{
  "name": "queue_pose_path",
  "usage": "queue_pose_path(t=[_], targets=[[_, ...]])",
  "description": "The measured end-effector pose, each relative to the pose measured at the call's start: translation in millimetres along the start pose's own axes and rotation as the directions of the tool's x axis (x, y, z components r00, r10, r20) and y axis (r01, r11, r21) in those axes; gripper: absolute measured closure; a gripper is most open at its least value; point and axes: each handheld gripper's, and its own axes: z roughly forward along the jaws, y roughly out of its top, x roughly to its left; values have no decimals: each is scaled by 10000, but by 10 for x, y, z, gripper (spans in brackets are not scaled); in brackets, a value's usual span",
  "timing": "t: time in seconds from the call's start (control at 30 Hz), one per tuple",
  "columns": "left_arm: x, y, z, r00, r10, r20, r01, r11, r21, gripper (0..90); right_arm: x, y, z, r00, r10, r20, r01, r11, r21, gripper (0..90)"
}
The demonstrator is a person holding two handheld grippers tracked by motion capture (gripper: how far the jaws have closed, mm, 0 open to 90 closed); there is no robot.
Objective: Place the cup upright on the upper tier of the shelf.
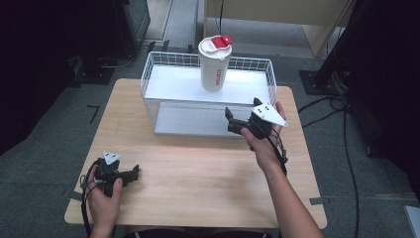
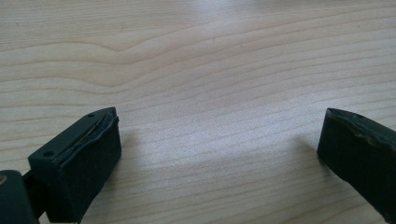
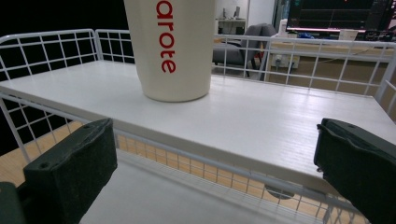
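the white tumbler with red lettering and a red-and-white lid stands upright on the upper shelf of the wire rack, toward the shelf's back edge and about midway along it. the rack sits at the far edge of the table.

the right gripper hangs at the rack's front edge near its right corner, jaws spread wide and holding nothing, aimed at the tumbler from below shelf level. in the right gripper view the tumbler sits well beyond the jaws, with the shelf's front lip and the rack's wire rail between them. the left gripper rests low near the table's front left corner, jaws likewise apart and empty over bare wood.

the likely trouble is the approach. if the right gripper goes straight in at this height, the jaws may strike the shelf's front edge or the rail and shove the rack. coming in higher, a grip low on the tapered wall could slide upward, and a push before the jaws close could tip the tall tumbler toward the back rail. the lid's flap looks raised, so a tilt might spill whatever is inside, though the contents cannot be seen.
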Motion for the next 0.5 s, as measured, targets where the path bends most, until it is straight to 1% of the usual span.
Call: queue_pose_path(t=[0.17,0.27,0.5], targets=[[1,0,0,10000,13,-11,-13,10000,-8,0,-36,-115,-105,9999,-155,23,155,9998,124,0],[1,0,0,10000,13,-12,-13,10000,-9,0,-63,-181,-177,10000,-26,52,25,9998,217,0],[-1,-1,1,10000,-7,-5,7,10000,-13,0,-154,-310,-309,9998,-46,168,40,9994,355,0]])
